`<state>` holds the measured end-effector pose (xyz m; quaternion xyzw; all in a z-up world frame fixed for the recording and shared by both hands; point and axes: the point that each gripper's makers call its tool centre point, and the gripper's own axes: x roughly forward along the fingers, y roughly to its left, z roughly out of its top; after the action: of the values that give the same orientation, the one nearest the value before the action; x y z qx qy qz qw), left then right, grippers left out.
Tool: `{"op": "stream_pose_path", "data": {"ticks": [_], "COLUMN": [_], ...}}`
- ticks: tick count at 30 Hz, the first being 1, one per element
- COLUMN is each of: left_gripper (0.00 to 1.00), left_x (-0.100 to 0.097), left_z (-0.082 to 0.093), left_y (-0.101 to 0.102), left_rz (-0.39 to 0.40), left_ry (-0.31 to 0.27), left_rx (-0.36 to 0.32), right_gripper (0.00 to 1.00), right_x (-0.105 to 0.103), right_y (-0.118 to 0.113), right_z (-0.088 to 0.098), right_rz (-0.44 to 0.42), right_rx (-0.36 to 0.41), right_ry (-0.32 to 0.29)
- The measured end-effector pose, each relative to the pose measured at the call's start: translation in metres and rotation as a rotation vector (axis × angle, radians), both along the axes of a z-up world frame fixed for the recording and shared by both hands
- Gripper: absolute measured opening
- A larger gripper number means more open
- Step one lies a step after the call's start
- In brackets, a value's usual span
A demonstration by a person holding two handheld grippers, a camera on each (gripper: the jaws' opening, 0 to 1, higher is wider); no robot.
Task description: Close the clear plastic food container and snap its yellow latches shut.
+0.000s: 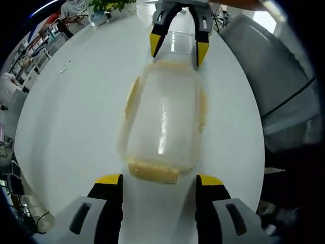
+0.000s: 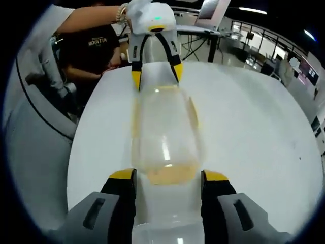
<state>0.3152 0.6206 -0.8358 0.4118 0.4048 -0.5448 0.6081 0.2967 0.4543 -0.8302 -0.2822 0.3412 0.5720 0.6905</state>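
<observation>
The clear plastic food container (image 1: 162, 114) lies lengthwise on the white round table (image 1: 76, 101), its lid resting on top. Yellow latches run along its long sides (image 1: 132, 97), and another sits at the near end (image 1: 153, 172). My left gripper (image 1: 159, 180) is open, its yellow-tipped jaws standing just short of that near end latch. Facing it, my right gripper (image 1: 179, 47) hangs open over the container's far end. In the right gripper view the container (image 2: 165, 134) runs away from my right gripper (image 2: 168, 176), whose jaws straddle the near yellow latch (image 2: 167, 176). The left gripper (image 2: 156, 75) is open at the other end.
A grey chair (image 1: 284, 91) stands at the table's edge, also seen as the chair (image 2: 35, 132) in the right gripper view. A person in a black shirt (image 2: 94, 48) stands behind the table. A potted plant (image 1: 104, 6) and a laptop (image 2: 210, 12) are farther off.
</observation>
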Motion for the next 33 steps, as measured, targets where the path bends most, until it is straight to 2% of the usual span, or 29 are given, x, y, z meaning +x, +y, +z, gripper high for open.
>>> {"op": "stream_pose_path", "data": {"ticks": [2, 9, 14, 17, 20, 29, 33], "left_gripper": [0.52, 0.49, 0.47, 0.46, 0.45, 0.47, 0.47], "left_x": [0.000, 0.000, 0.001, 0.001, 0.002, 0.005, 0.004], "left_z": [-0.001, -0.005, -0.007, -0.009, -0.009, -0.007, -0.007], "left_y": [-0.001, -0.001, -0.004, -0.004, -0.005, -0.006, -0.007], "left_rz": [-0.002, -0.012, -0.024, -0.029, -0.029, -0.070, -0.082], "left_ry": [0.007, 0.027, 0.031, 0.032, 0.034, 0.007, 0.012], "left_rx": [0.000, 0.016, 0.016, 0.022, 0.018, 0.018, 0.014], "right_gripper": [0.47, 0.46, 0.44, 0.40, 0.37, 0.35, 0.34], "right_x": [-0.002, 0.000, -0.001, -0.003, -0.001, -0.003, -0.002], "right_y": [0.001, 0.002, 0.006, 0.007, 0.008, 0.012, 0.011], "right_z": [-0.001, -0.002, -0.002, -0.002, -0.003, -0.002, -0.002], "right_rz": [0.008, 0.043, 0.090, 0.107, 0.142, 0.158, 0.162], "right_rx": [-0.002, -0.021, -0.039, -0.054, -0.081, -0.105, -0.111], "right_ry": [0.020, 0.021, -0.012, -0.023, -0.075, -0.098, -0.098]}}
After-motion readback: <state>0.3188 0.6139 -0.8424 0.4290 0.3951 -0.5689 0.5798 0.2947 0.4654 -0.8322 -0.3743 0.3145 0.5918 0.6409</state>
